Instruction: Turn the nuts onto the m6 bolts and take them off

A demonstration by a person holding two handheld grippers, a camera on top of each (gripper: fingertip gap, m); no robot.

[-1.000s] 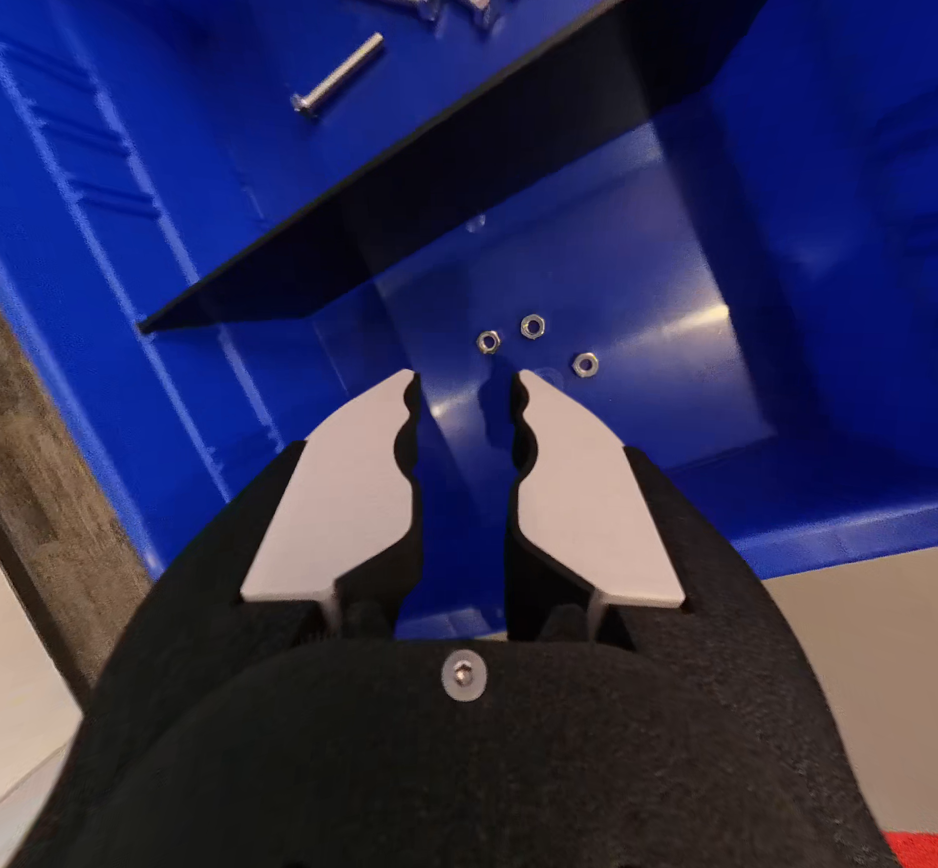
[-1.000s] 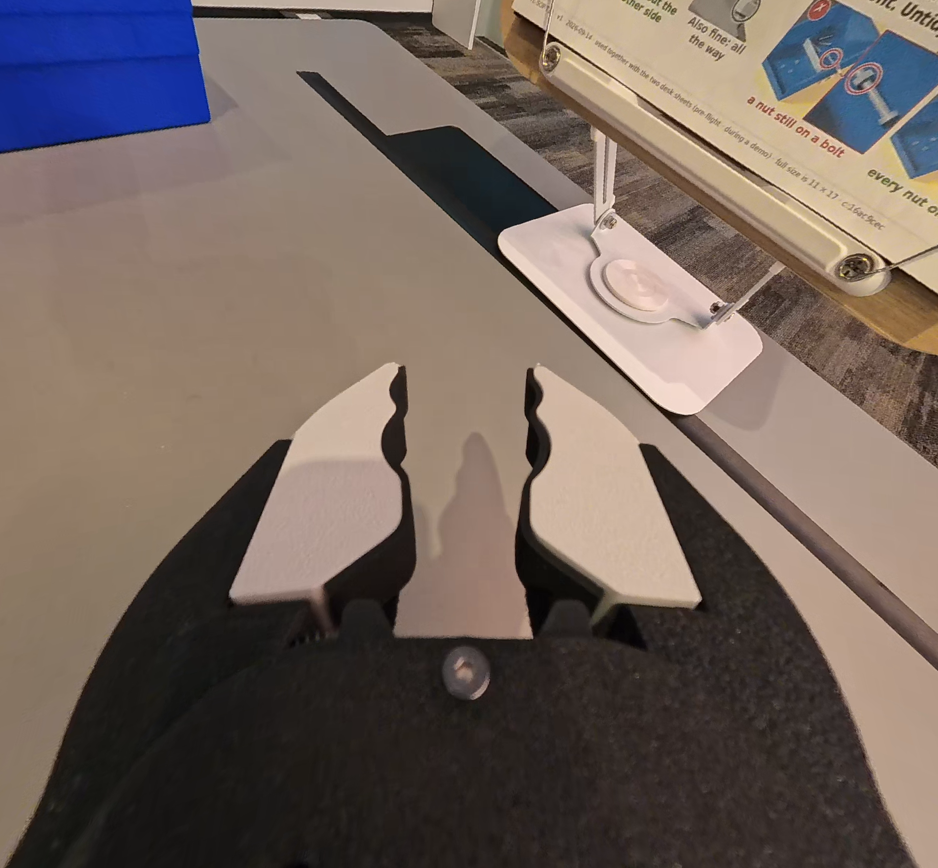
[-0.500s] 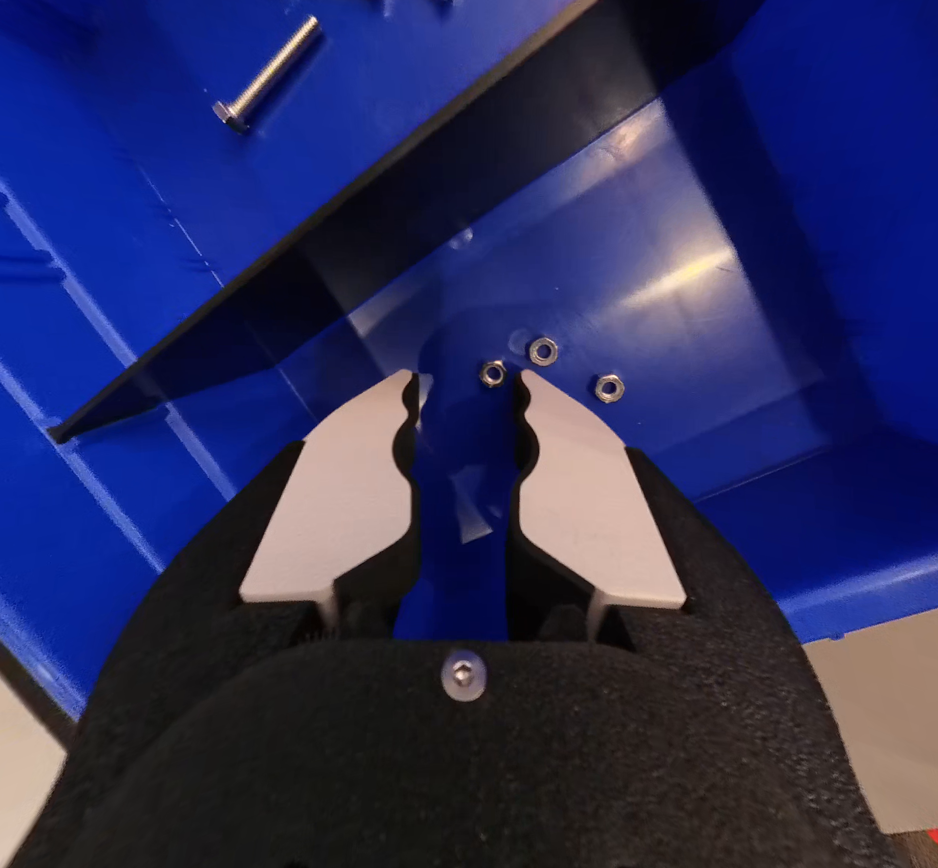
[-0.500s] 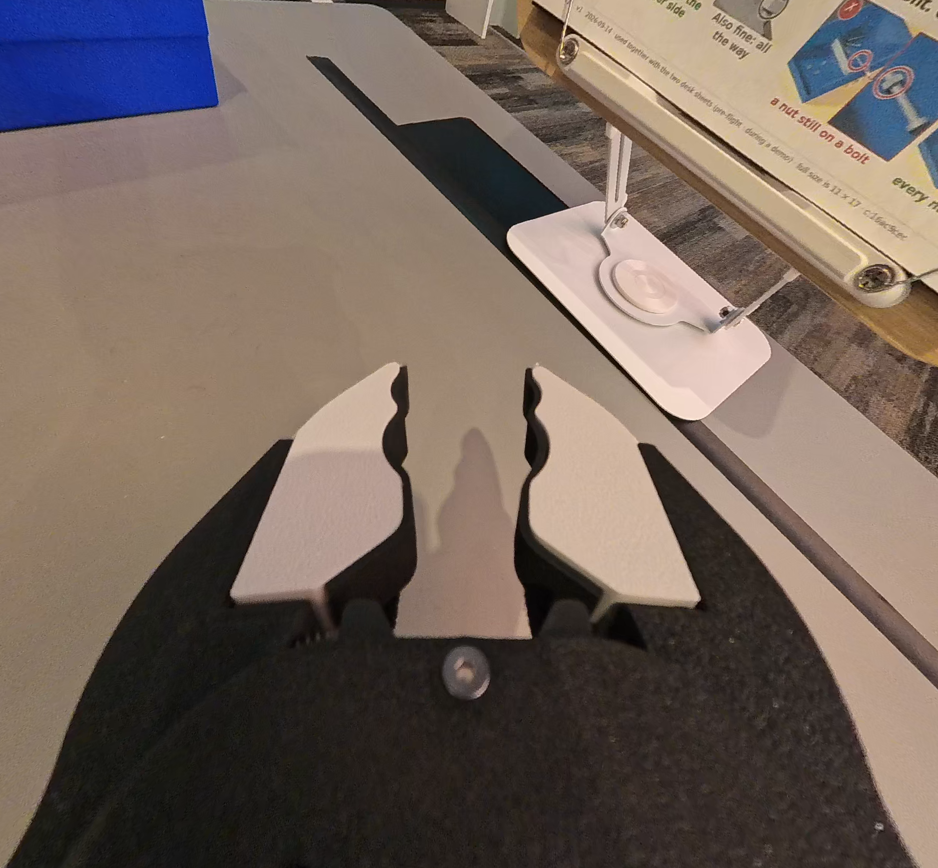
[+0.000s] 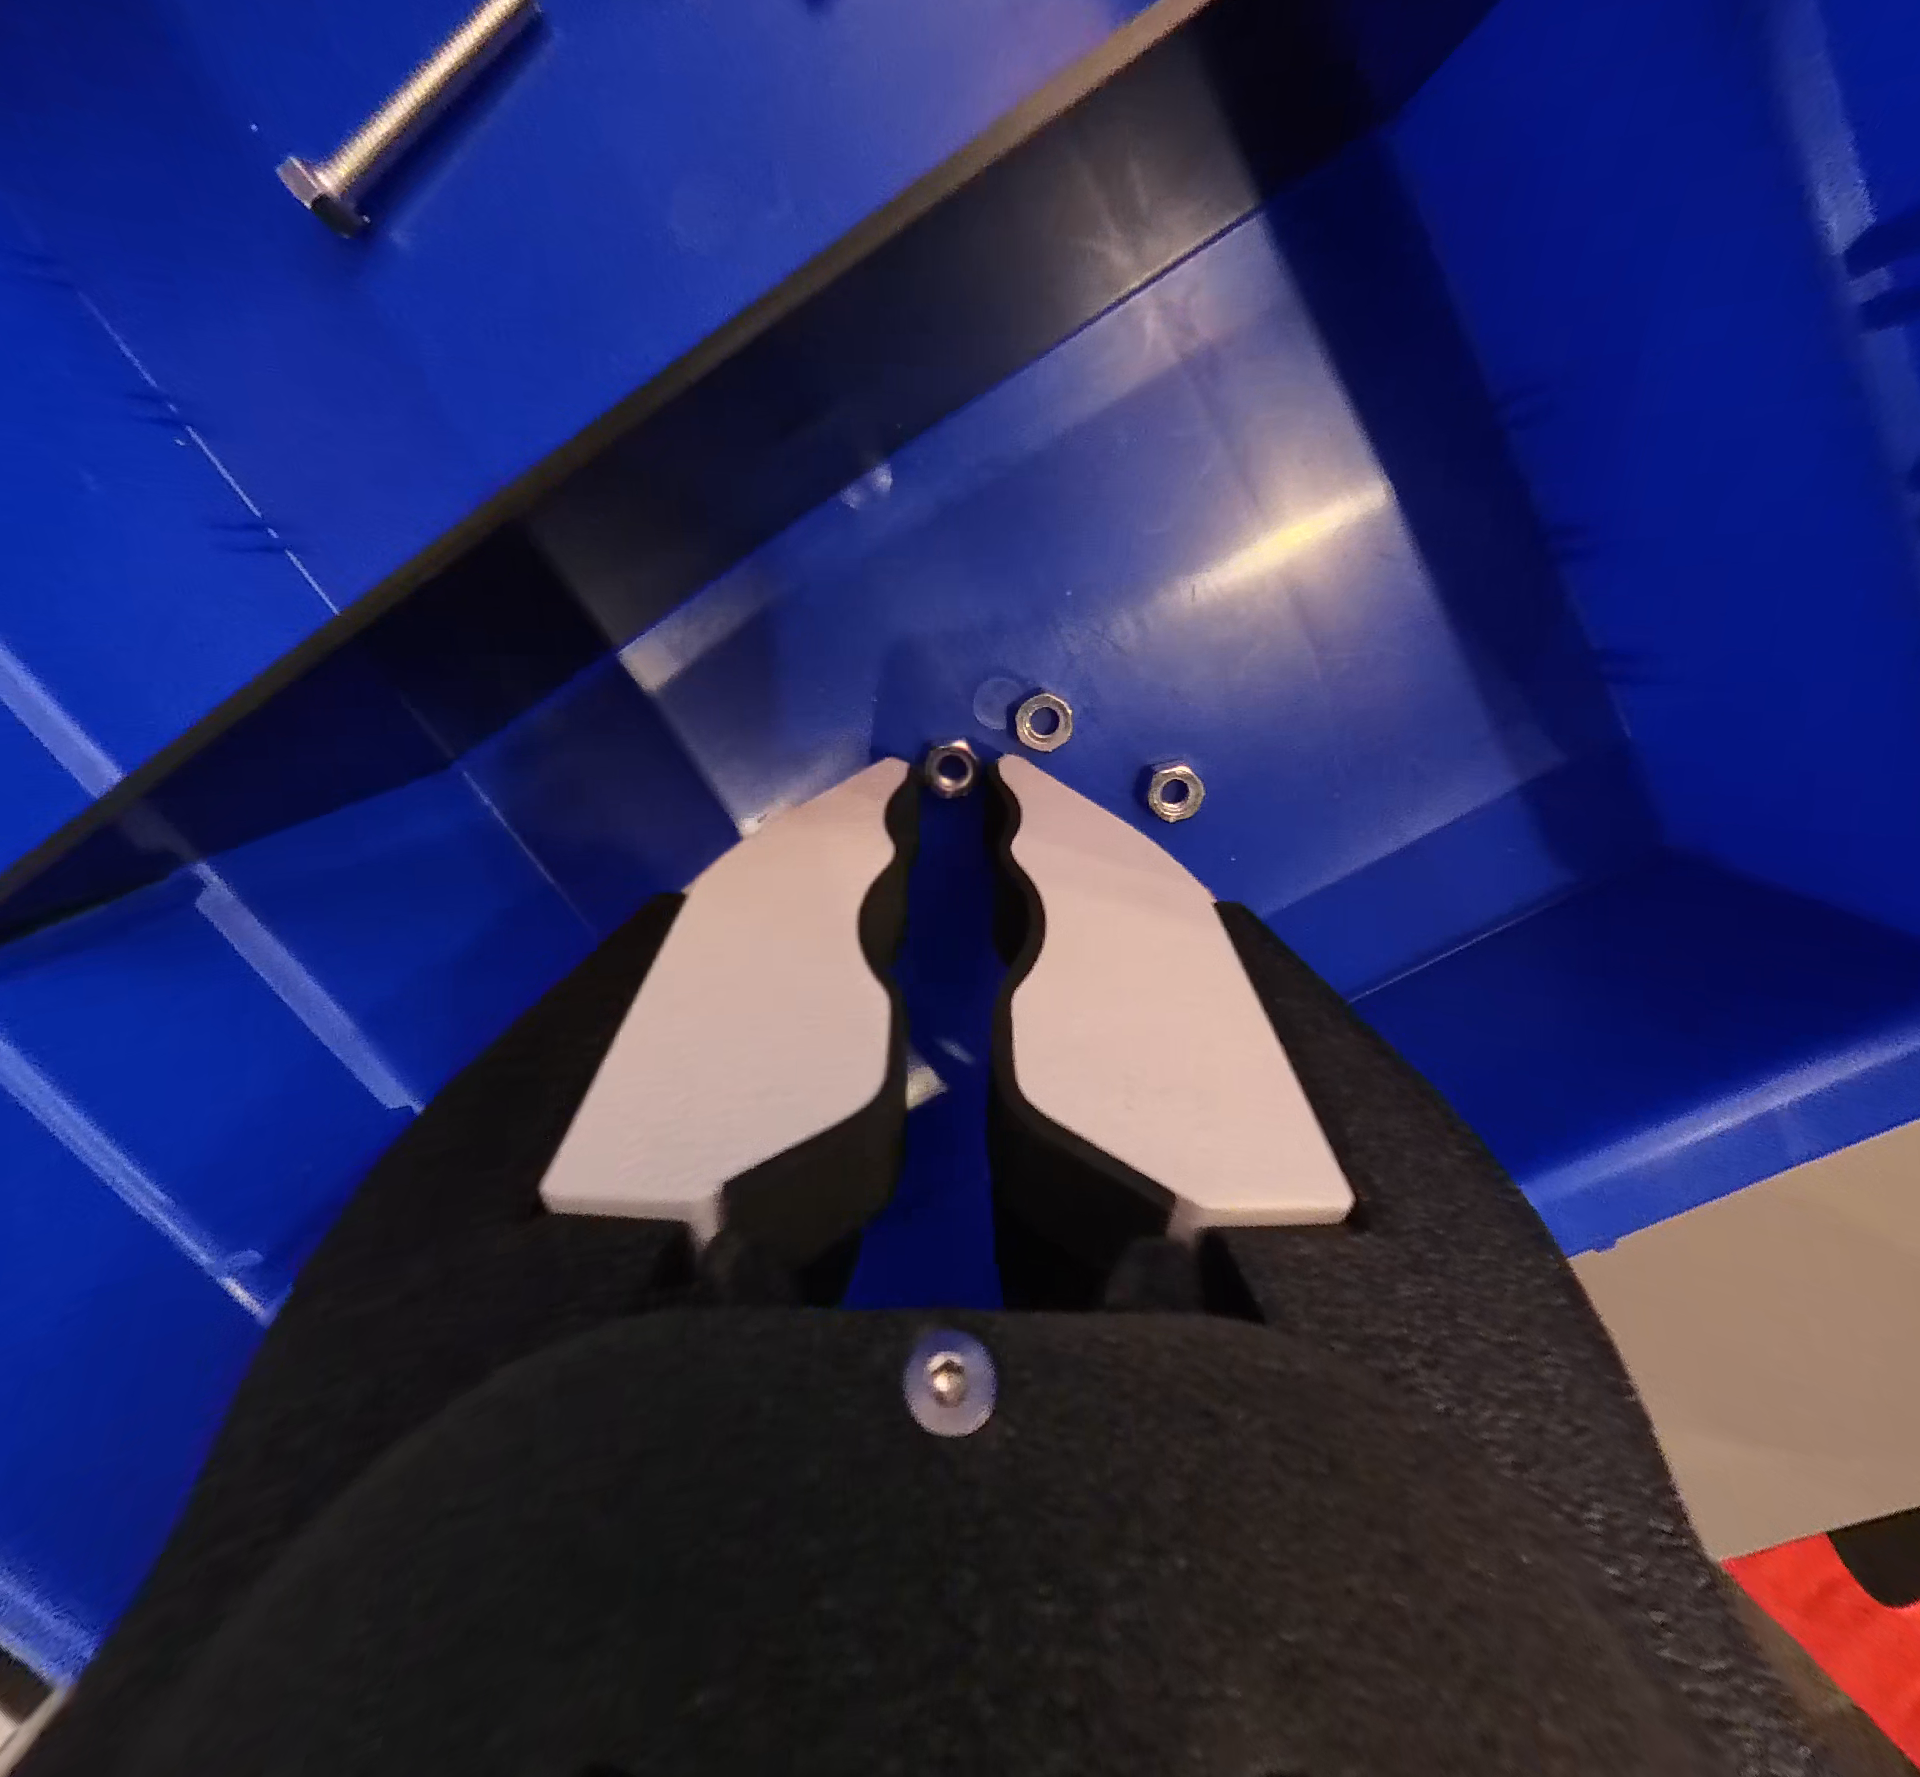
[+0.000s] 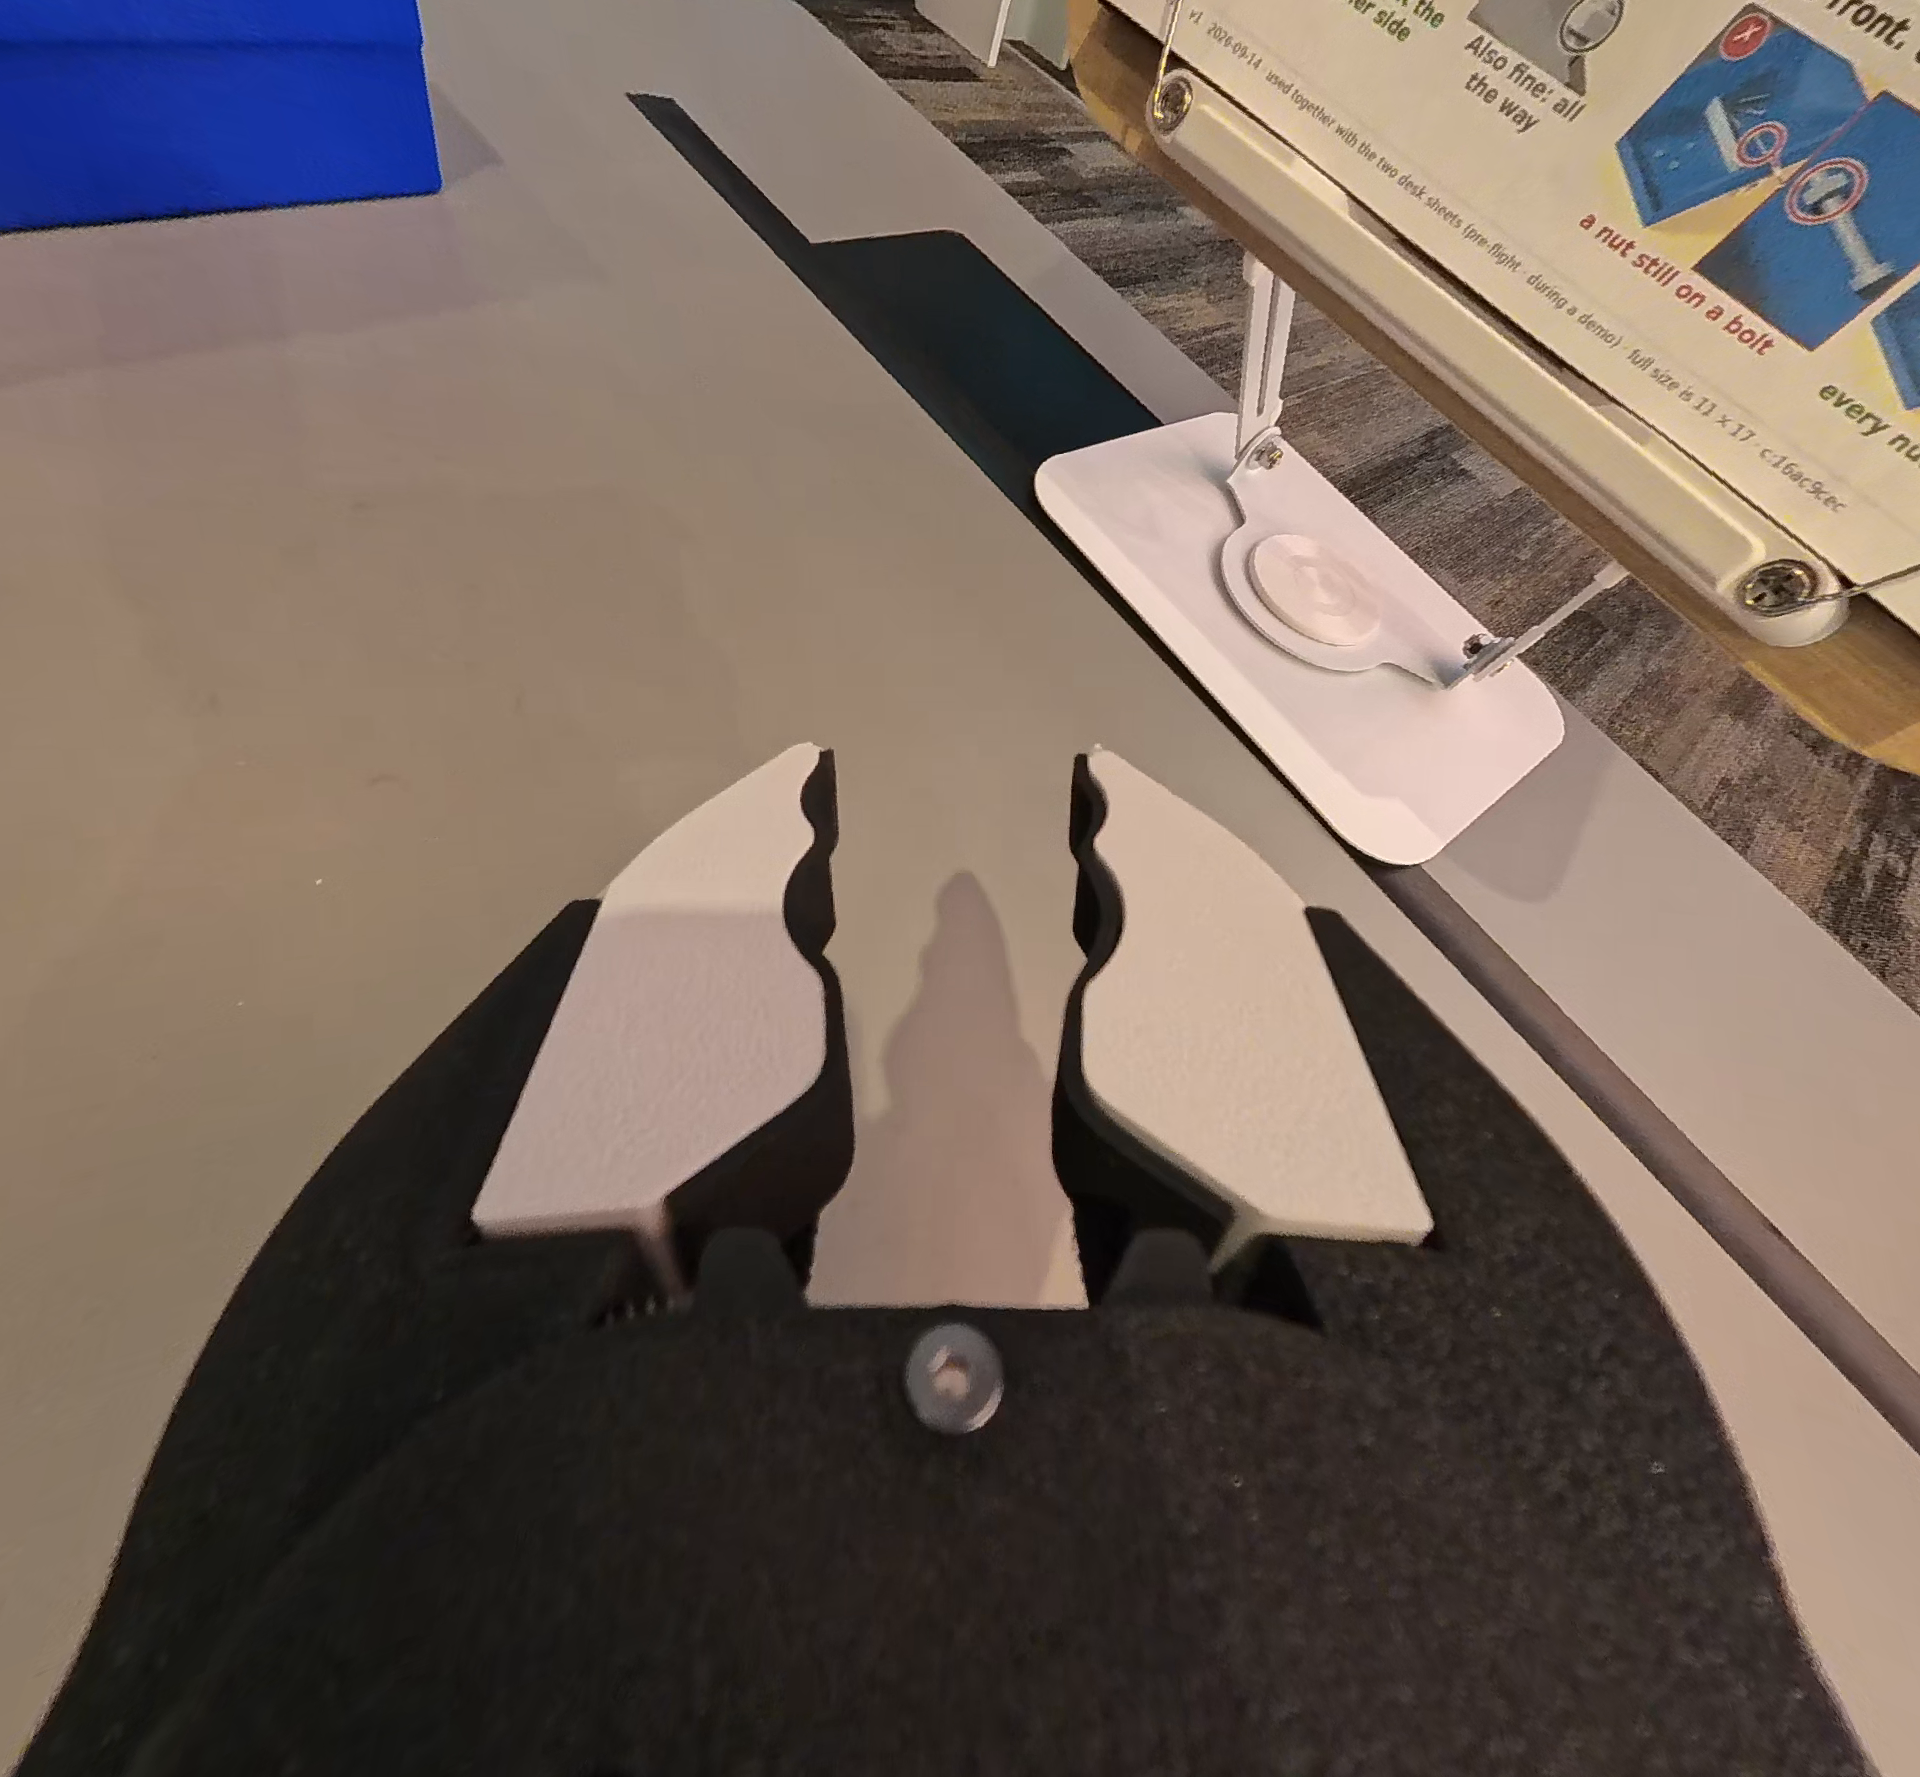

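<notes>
The left tongs [image 5: 951,771] are narrowed around one nut [image 5: 950,768] on the floor of a blue bin [image 5: 1662,377]; contact with the nut cannot be confirmed. Two more nuts [image 5: 1044,718] [image 5: 1174,789] lie just to its right. Beyond a black divider [image 5: 727,377], bolts [image 5: 410,104] lie in the other compartment. The right tongs [image 6: 951,771] are wide apart and empty above the grey table [image 6: 416,584]. A printed instruction sheet [image 6: 1558,117] sits on a white stand [image 6: 1299,626] at the table's right edge.
</notes>
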